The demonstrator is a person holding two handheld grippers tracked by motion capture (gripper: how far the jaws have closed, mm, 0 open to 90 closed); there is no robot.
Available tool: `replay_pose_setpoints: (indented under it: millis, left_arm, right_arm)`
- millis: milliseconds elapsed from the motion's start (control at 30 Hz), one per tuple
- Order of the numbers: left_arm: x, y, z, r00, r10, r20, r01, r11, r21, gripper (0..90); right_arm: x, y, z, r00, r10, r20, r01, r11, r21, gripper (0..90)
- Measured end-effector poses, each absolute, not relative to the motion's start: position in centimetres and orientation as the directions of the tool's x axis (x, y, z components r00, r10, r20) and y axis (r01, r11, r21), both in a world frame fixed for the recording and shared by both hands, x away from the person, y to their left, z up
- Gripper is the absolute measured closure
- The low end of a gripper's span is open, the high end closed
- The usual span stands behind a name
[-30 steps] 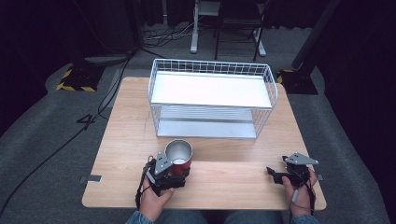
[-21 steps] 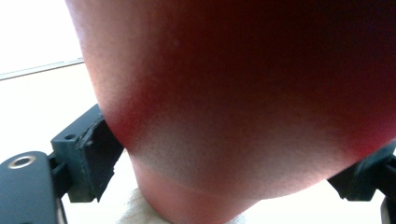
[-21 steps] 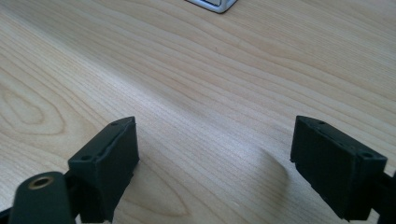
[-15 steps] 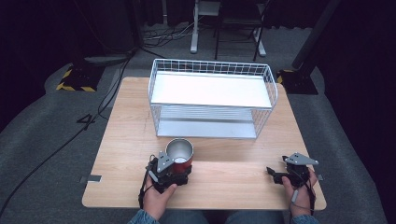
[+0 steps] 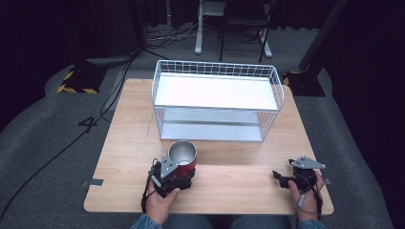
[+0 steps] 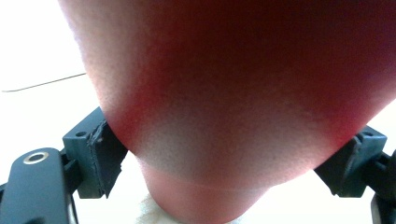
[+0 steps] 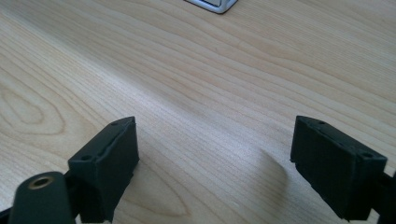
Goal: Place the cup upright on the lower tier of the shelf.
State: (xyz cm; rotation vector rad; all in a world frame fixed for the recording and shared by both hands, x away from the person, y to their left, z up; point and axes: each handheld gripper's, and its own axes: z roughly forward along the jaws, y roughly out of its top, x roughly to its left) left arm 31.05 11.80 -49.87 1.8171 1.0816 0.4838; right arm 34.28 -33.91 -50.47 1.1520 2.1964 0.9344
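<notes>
my left hand-held gripper (image 5: 177, 172) is clamped on the red mug (image 5: 183, 157) near the tabletop's (image 5: 129, 129) front edge, just before the wire rack (image 5: 217, 100); my right hand-held gripper (image 5: 282, 177) rests released by the front right corner.

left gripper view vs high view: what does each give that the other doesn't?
Left gripper view alone: both pads pressed against the red cup wall, so contact is confirmed. High view alone: the cup's steel inside, the white wire rack behind it, and the right tongs apart on the wooden table. Shared: the left tongs closed on that cup.
</notes>
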Motion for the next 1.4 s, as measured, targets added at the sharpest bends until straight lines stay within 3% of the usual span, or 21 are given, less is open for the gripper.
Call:
replay_pose_setpoints:
  millis: [667,1233,1400]
  left_arm:
    - [31.1,12.0,-48.1,0.551,0.831,-0.076,0.431,-0.205,0.879,15.6]
    - [33.4,11.5,-45.0,0.605,0.794,-0.060,0.380,-0.222,0.898,15.6]
    - [34.1,10.9,-44.6,0.620,0.783,-0.056,0.371,-0.229,0.900,15.6]
  right_arm:
    - [34.2,-33.9,-50.5,-0.527,0.843,-0.107,0.509,0.414,0.755,15.4]
    - [34.4,-34.0,-50.5,-0.520,0.850,-0.082,0.528,0.395,0.752,15.2]
    - [34.7,-34.3,-50.5,-0.521,0.853,-0.033,0.558,0.369,0.743,15.3]
